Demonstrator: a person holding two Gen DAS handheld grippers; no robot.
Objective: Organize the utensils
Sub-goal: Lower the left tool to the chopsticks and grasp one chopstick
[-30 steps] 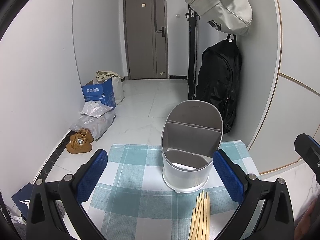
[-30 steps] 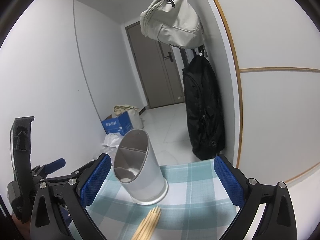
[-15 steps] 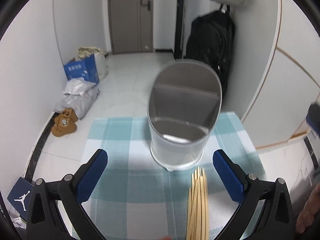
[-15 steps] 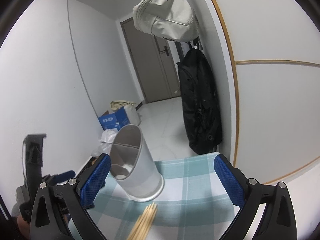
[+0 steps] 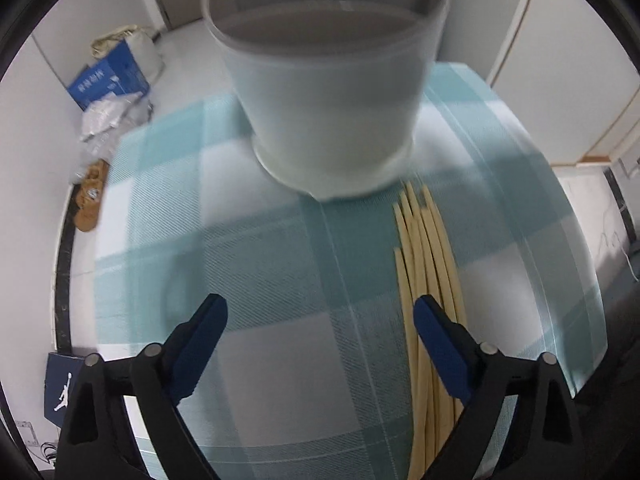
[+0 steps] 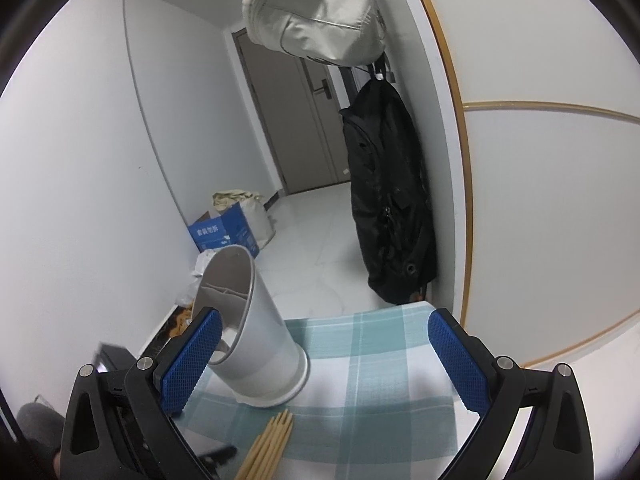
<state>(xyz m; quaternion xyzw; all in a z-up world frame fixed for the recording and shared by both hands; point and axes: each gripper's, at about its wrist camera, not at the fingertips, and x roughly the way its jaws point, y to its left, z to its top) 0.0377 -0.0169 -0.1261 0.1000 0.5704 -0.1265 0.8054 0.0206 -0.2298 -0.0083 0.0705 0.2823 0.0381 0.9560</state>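
Observation:
A white utensil holder (image 5: 332, 80) with an inner divider stands upright on a teal checked cloth (image 5: 260, 280); it also shows in the right wrist view (image 6: 256, 340). A bundle of several bamboo chopsticks (image 5: 428, 292) lies on the cloth just in front of the holder, also seen in the right wrist view (image 6: 268, 448). My left gripper (image 5: 320, 316) is open and empty, low over the cloth, with its right finger over the chopsticks. My right gripper (image 6: 324, 340) is open and empty, above the cloth to the right of the holder.
The cloth covers a small table that ends just behind the holder. Beyond it are a white floor, a blue box (image 6: 224, 232), bags, brown shoes (image 5: 90, 204), a black backpack (image 6: 384, 200) and a beige bag (image 6: 316, 12) hanging by the right wall.
My left gripper has tilted down and moved forward toward the cloth, so the holder and chopsticks loom larger. My right gripper has risen slightly.

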